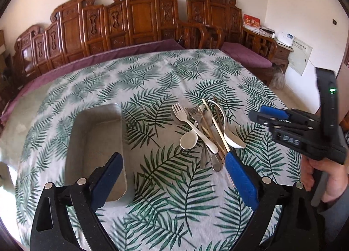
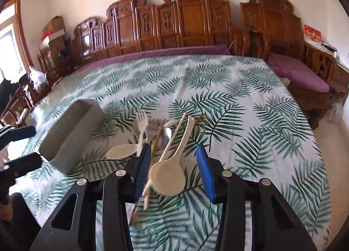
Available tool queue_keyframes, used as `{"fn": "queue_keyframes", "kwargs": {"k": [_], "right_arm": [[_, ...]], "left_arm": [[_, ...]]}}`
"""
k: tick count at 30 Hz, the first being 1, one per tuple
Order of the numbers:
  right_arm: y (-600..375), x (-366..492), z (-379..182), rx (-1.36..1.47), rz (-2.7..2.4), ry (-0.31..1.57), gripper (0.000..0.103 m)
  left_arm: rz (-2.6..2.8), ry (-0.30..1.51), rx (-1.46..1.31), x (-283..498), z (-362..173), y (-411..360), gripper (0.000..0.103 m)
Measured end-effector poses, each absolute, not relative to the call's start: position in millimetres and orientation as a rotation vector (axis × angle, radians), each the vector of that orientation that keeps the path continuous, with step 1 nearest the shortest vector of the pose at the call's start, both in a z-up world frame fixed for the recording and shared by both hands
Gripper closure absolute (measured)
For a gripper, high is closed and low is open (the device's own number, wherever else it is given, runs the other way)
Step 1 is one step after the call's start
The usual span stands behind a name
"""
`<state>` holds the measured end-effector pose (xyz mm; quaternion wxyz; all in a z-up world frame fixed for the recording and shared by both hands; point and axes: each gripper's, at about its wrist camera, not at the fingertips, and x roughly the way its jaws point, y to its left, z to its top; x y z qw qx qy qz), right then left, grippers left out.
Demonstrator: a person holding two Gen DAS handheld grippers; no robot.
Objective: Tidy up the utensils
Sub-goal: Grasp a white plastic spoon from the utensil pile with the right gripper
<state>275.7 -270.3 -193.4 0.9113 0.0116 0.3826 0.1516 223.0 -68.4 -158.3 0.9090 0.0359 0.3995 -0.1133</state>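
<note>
Where legible, right gripper [image 1: 270, 115] reads "DAS" | fingers apart | left gripper [image 1: 174, 176] fingers apart

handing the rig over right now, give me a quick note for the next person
Left claw: open, empty, over the cloth between tray and pile.
Right claw: open, straddling the big white spoon, pads not on it.
Pile: forks, spoons and chopsticks heaped together on the tablecloth, right of the tray.
Tray: metal, nothing in it.
Done: nothing sorted.
Left: move all utensils into the tray, probably starting with that spoon.
</note>
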Motion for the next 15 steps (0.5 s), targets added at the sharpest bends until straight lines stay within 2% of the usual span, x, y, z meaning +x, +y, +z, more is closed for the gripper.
{"fn": "queue_keyframes", "kwargs": {"k": [4, 11, 15], "right_arm": [[-268.0, 306.4, -221.0, 0.005, 0.327, 0.847, 0.059], [-269.4, 337.3, -252.3, 0.058, 0.371, 0.929, 0.071], [-270.4, 348.6, -261.0, 0.115, 0.393, 0.965, 0.072]], "left_arm": [[-0.232, 0.844, 0.069, 235.2, -169.1, -71.3, 0.013], [-0.224, 0.878, 0.056, 249.7, -187.6, -72.1, 0.017], [-0.219, 0.897, 0.050, 255.3, -196.3, -75.5, 0.017]]}}
